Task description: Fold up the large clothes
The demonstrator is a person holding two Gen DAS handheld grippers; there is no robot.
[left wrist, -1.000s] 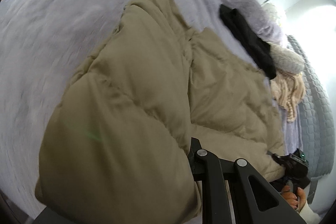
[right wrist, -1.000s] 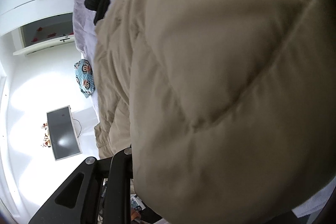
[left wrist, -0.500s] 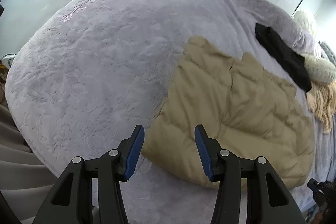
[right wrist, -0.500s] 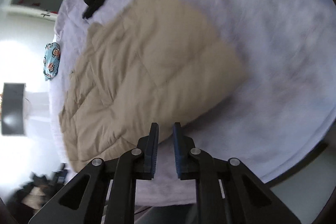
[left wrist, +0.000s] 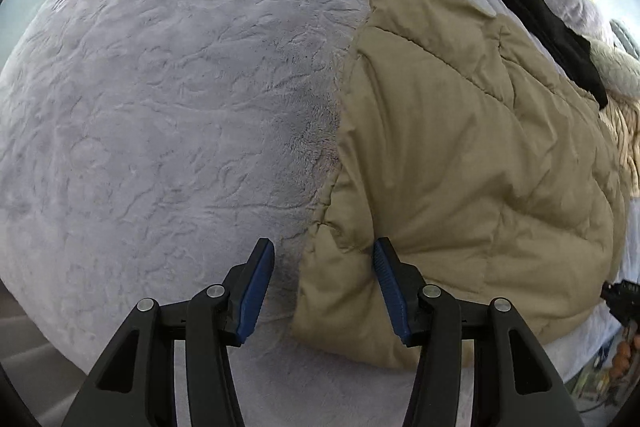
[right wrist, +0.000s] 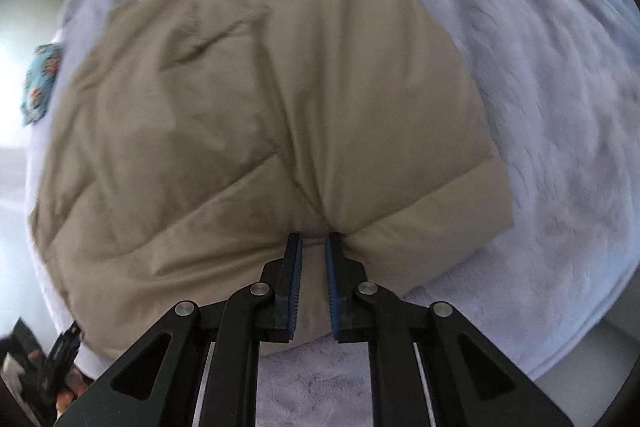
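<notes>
A tan quilted puffer jacket (left wrist: pixel 460 131) lies folded on a lilac plush bed cover (left wrist: pixel 168 99). My left gripper (left wrist: pixel 324 259) is open, its jaws standing on either side of the jacket's near left corner without closing on it. In the right wrist view the jacket (right wrist: pixel 260 99) fills the middle. My right gripper (right wrist: pixel 314 247) is nearly closed on the jacket's near edge, and the fabric puckers into a fold between the blue pads.
A black garment (left wrist: pixel 548 31) lies beyond the jacket, with cream knitwear (left wrist: pixel 624 131) at the right. A blue patterned cloth (right wrist: pixel 38 87) sits at the bed's far side. The bed's edge (right wrist: pixel 580 343) drops off close by.
A second ago both grippers held the lifted jacket. It then dropped flat onto the bed. Both grippers have since come back to its near edge, and the right has pinched it.
</notes>
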